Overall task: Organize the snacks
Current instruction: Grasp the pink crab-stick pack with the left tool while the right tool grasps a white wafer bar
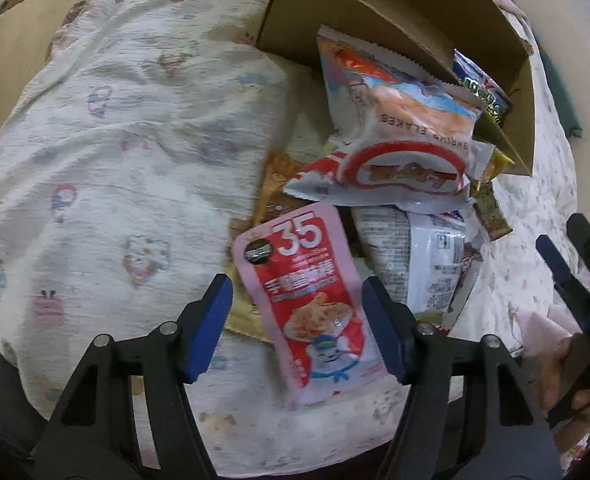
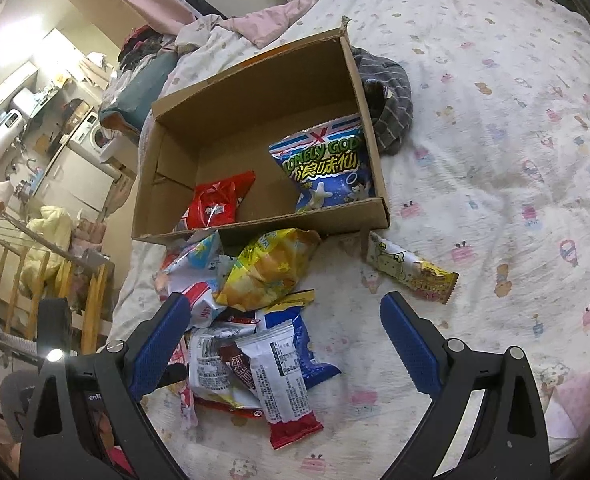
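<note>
1. Cardboard box (image 2: pixel 255 120): lying open on the printed bedsheet (image 2: pixel 495 160), well beyond the right gripper's fingertips. It is holding a red packet (image 2: pixel 219 200) at its near left and a blue Lonely God bag (image 2: pixel 327 168) leaning at its right wall.
2. Loose snack pile (image 2: pixel 251 320): lying outside the box, just before its near wall, spreading toward the right gripper's left finger. A yellow chip bag (image 2: pixel 271 268) is topping it.
3. Left gripper (image 1: pixel 297 320): its fingers are straddling a pink-and-red pouch (image 1: pixel 311 308) marked 35; the right pad is sitting at the pouch's edge, the left pad apart, so nothing is being squeezed.
4. Right gripper (image 2: pixel 281 340): its fingers are standing wide, released, gripping nothing.
</note>
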Demonstrator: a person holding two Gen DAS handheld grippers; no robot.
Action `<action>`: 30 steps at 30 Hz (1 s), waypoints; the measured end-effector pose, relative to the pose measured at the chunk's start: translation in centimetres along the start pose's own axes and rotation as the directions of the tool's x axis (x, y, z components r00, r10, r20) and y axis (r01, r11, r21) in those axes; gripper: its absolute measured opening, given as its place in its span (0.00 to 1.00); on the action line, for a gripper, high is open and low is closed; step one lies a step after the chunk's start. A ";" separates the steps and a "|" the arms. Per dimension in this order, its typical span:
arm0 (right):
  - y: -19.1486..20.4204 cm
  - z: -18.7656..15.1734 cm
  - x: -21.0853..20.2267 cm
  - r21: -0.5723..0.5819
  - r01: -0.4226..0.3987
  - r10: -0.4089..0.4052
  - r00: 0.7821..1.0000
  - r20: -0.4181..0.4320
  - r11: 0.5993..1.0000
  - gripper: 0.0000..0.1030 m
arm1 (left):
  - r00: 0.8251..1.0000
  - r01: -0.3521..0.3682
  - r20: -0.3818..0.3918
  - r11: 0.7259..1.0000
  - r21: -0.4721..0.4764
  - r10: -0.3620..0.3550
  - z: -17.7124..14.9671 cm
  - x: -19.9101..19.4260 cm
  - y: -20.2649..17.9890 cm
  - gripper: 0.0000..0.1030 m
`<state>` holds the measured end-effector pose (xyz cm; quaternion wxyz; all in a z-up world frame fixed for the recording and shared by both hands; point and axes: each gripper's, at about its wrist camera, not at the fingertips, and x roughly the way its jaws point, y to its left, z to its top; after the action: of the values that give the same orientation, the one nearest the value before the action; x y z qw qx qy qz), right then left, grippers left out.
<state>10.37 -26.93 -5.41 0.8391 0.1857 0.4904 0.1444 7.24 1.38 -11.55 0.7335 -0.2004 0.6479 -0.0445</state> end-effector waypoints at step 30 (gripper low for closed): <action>-0.9 -3.8 6.1 0.023 -0.006 0.014 0.935 -0.355 1.000 0.73 | 0.977 -0.201 0.098 0.968 0.149 0.188 0.2 -2.8 -1.9 0.52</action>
<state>10.01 -24.48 -12.17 0.7339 0.1681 0.6346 0.1745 7.38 0.63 -8.26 0.7742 -0.0788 0.6279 -0.0150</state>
